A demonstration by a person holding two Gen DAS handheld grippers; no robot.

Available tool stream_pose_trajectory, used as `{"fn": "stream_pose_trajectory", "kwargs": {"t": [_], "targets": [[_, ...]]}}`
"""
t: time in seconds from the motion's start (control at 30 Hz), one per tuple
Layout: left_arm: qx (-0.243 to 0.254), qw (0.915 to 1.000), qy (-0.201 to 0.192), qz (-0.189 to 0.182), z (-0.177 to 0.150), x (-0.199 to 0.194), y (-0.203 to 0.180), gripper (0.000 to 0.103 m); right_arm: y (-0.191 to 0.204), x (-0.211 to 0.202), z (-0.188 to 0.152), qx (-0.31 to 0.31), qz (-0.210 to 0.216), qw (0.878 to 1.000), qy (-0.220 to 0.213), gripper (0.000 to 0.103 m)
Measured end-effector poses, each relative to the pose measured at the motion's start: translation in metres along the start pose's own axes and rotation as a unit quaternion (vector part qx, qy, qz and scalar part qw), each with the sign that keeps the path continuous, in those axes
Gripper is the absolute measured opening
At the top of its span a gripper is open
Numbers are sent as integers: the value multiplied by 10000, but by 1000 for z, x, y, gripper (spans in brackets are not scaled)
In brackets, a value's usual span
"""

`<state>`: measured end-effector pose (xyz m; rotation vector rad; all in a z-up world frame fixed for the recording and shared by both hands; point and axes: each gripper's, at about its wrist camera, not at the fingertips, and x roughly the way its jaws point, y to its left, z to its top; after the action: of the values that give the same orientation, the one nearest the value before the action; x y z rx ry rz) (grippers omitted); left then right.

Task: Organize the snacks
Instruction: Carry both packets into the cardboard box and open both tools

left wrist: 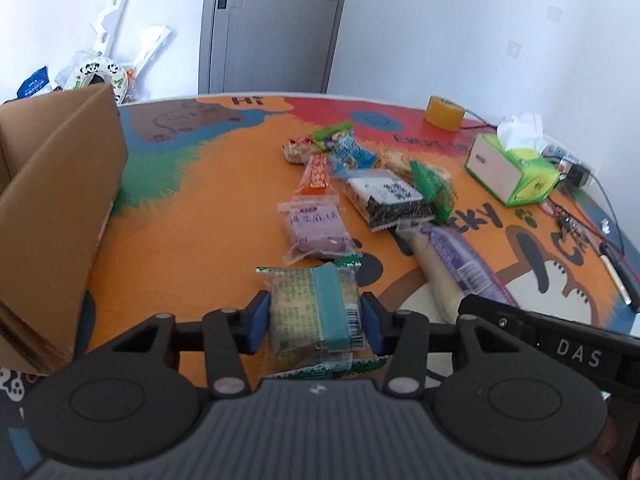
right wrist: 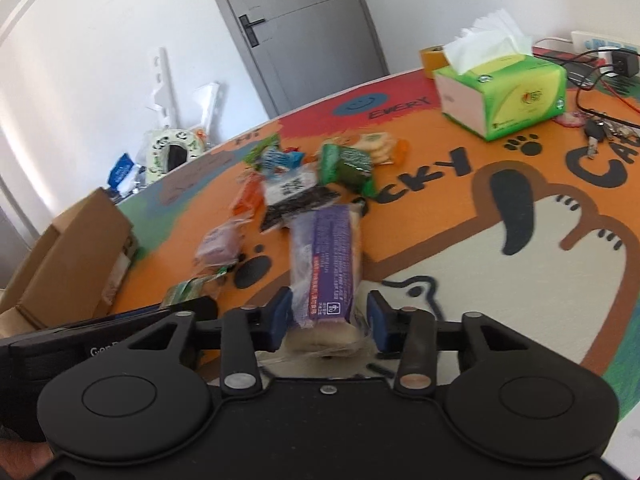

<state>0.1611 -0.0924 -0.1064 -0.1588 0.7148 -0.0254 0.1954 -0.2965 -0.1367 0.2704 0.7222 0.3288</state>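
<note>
My left gripper (left wrist: 315,322) is shut on a green-wrapped biscuit pack (left wrist: 314,312), held just above the table. My right gripper (right wrist: 328,320) is closed around the near end of a long purple-wrapped cracker pack (right wrist: 326,264); its left pad touches the pack, while the right pad shows a small gap. The same purple pack shows in the left wrist view (left wrist: 460,264). A pile of snacks lies mid-table: a purple pastry pack (left wrist: 316,228), a black-and-white pack (left wrist: 388,196), an orange pack (left wrist: 318,174) and a green pack (left wrist: 434,186). An open cardboard box (left wrist: 52,208) stands at the left.
A green tissue box (right wrist: 504,96) stands at the right back, with yellow tape (left wrist: 444,112) behind it. Cables, keys (right wrist: 600,132) and a power strip lie at the far right. The orange cartoon tablecloth (left wrist: 200,240) covers the table. Clutter lies on the floor by the grey door.
</note>
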Motion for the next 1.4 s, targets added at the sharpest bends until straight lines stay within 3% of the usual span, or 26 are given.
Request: {"fn": "stream_pose_trajectory", "kwargs": {"t": [0.23,0.6,0.93,1.4], "targets": [[-87,9995,-272,-140,8,-25,11,47,14,-12,5,45,112,9998,-187,30],[-198,9971,-714,-143,21,-63,31,47,33,-25,12,73,335,9984,-445,28],[-288,9939,-1068,34,32,-96,59,47,67,-30,25,-15,655,9956,-670,28],[-689,9875,-1334,488,42,-121,116,47,123,-18,41,-283,1166,9905,-672,28]]}}
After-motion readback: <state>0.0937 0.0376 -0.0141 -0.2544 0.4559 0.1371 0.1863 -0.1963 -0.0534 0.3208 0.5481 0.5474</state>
